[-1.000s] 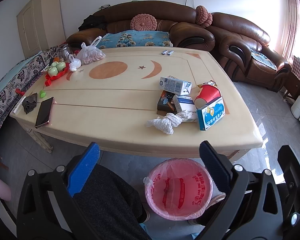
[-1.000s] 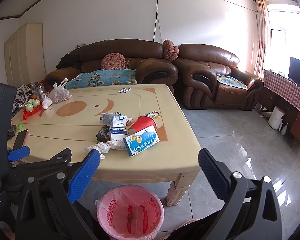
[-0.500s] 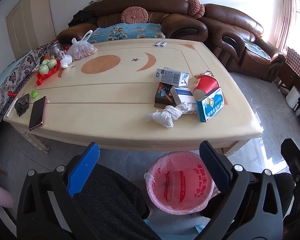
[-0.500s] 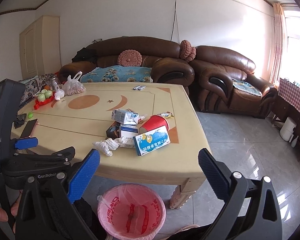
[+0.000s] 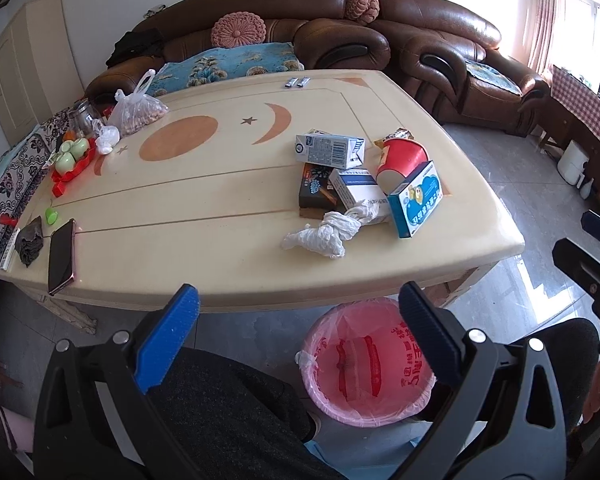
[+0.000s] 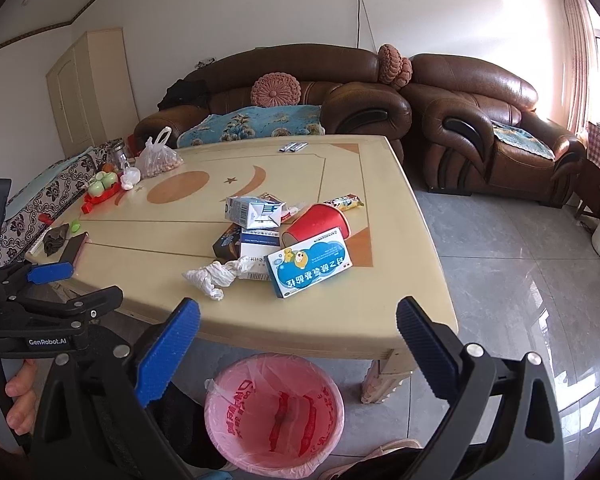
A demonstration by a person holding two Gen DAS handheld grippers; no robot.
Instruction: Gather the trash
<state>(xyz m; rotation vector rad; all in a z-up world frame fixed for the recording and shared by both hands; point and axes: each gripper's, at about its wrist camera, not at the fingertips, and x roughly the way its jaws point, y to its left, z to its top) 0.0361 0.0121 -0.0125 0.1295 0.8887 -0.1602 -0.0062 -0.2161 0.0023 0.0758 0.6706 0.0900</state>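
Both grippers have drifted nearer the table (image 5: 228,264), left gripper (image 5: 298,320) and right gripper (image 6: 298,332) spread wide and empty above the bin (image 6: 274,412), trash pile (image 6: 284,244) untouched.

**Both grippers held wide, nothing gripped**

The left gripper (image 5: 298,316) is held level, its blue-padded fingers (image 5: 168,338) spread far apart with nothing between them. The right gripper (image 6: 298,336) is posed the same way, fingers (image 6: 426,350) parted wide and unloaded. In the right wrist view the left gripper (image 6: 56,280) is seen at the left edge, close alongside, and its handle is wrapped by the left hand (image 6: 14,404) low in the near corner. A dark-clad leg is seen below the left gripper.
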